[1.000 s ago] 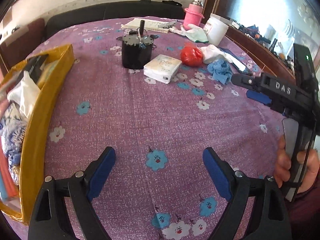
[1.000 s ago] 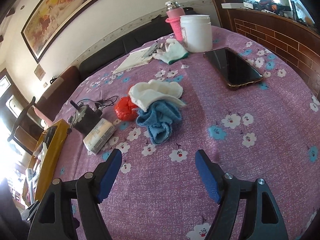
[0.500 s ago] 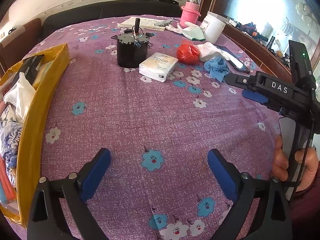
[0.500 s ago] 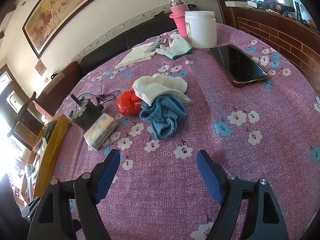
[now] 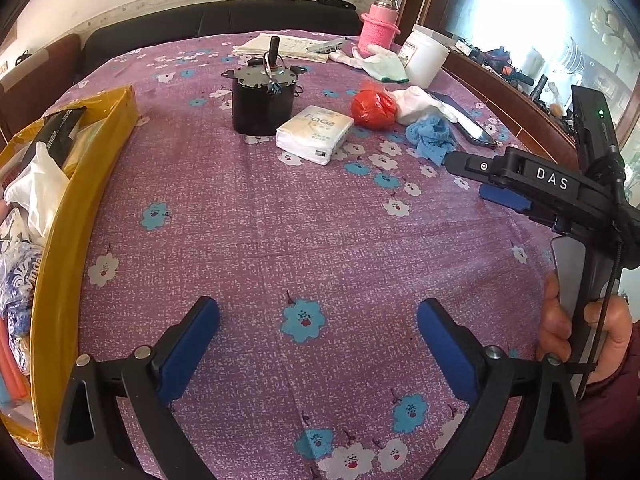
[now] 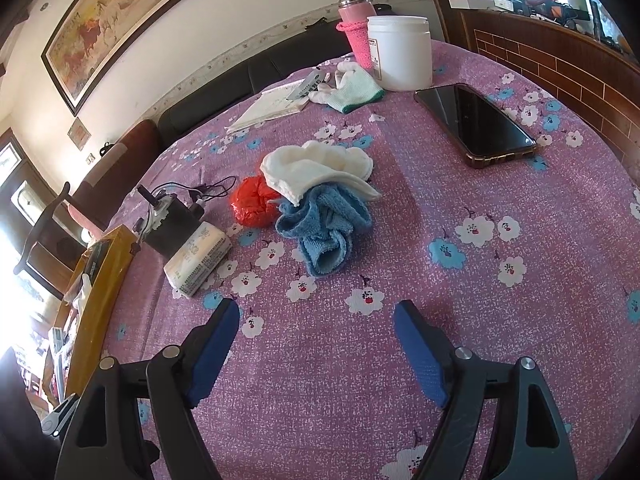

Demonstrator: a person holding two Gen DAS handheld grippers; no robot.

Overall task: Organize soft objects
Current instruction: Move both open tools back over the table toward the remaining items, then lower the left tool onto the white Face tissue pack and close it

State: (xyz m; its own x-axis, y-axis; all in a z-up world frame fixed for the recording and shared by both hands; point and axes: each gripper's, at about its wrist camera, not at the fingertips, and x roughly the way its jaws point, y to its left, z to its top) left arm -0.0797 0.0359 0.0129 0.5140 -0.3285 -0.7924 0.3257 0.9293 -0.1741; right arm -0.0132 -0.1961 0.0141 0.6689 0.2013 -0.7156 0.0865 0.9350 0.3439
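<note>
Both tools empty, hovering over the purple flowered tablecloth (image 5: 280,220). My left gripper (image 5: 318,334) stands spread wide with only bare cloth between its blue pads; the last of its widening has about finished. My right gripper (image 6: 316,334) is also released, jaws apart, nothing between them.

Soft things lie in one cluster, far from the left tool and toward its right; near and dead ahead of the right tool. Blue towel (image 6: 324,228) is nearest, crumpled, its bulk running from far-left to near-right in the right wrist view, one rolled end pointing back at my pads. White cloth (image 6: 320,172) lies draped over its far edge, touching it. Red bag (image 6: 254,204) sits just beside both, on the left. Tissue pack (image 6: 198,260) lies further left, against the black motor (image 6: 170,220).

Yellow bin (image 5: 80,200) is on the left edge of the table, already holding white and patterned soft stuff. It is close to my left tool, well apart from my right.

Judgement: right hand is the nearer one to the towel; reach goes straight forward and slightly left. The pads would close across the towel's rolled near end. Carry then runs leftward across the table, or a hand-over to the left. Phone (image 6: 474,120) lies far-right, clear of that path.
</note>
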